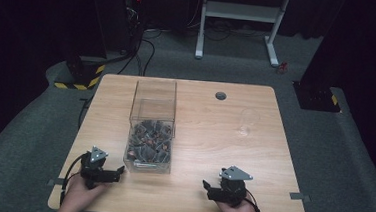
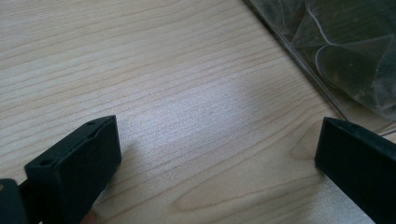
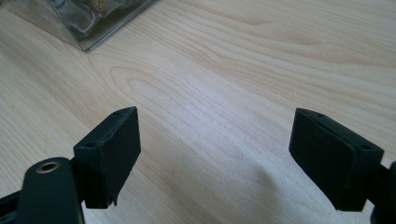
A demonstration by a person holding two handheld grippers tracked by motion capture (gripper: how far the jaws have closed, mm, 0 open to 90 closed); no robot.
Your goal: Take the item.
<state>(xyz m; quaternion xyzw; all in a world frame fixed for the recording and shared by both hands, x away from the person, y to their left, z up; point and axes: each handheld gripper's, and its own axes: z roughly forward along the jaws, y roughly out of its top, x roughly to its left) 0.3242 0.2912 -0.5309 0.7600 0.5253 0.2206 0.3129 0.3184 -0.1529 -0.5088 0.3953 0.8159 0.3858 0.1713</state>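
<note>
We hold both tongs spread and empty over the pale wooden table (image 1: 199, 137): left tongs (image 1: 119, 171) just beside the clear plastic box (image 1: 151, 133) of dark pieces, right tongs (image 1: 206, 187) well right of it.

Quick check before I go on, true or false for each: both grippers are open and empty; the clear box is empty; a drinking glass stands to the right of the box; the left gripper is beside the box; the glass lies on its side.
1. Both the left gripper and the right gripper are open and empty. True.
2. The clear box is empty. False: small dark packets fill its lower part.
3. A drinking glass stands to the right of the box. True.
4. The left gripper is beside the box. True: near its front left corner.
5. The glass lies on its side. False: it stands upright.
</note>
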